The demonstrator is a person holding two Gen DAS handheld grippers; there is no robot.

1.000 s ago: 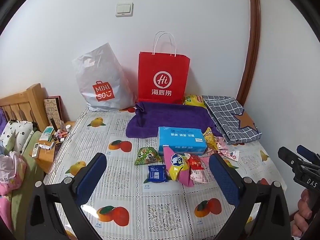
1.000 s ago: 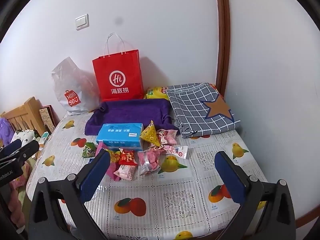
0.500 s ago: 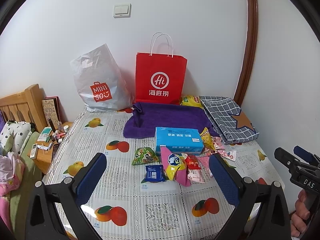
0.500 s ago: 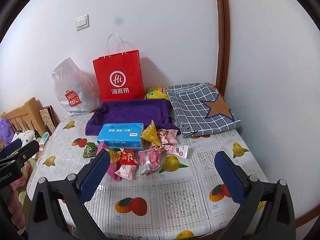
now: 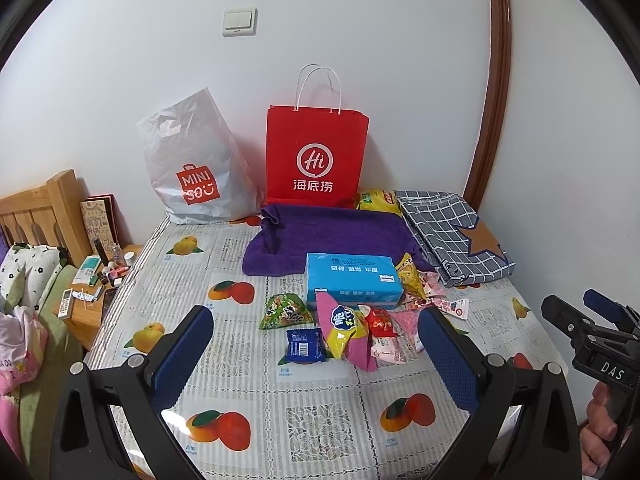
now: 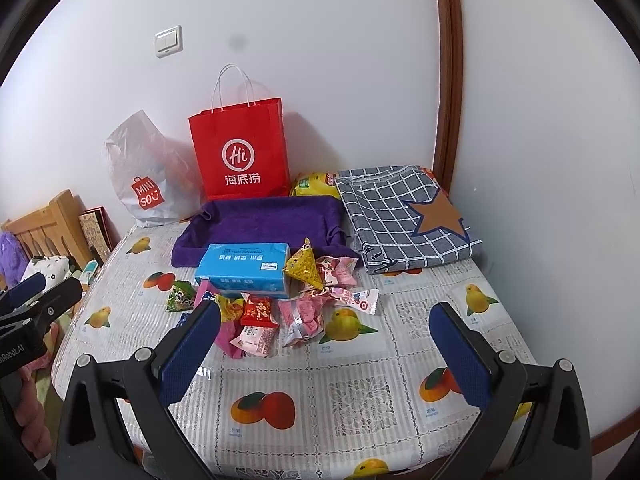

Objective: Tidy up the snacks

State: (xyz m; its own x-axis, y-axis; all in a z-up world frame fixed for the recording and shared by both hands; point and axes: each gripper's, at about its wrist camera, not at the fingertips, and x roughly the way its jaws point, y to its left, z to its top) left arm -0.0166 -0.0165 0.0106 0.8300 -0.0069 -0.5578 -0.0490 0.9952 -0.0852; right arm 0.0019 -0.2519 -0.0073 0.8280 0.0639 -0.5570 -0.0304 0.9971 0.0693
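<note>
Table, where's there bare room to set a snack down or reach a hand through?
Free: the near strip of the table in front of the snack pile; the left side between the Miniso bag and the green packet; the right edge below the checked cloth. Crowded: around the tissue box and the purple towel.

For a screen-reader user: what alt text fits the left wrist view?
Open left gripper hovers over a fruit-print table with a snack pile by a blue tissue box; red paper bag stands behind.
</note>
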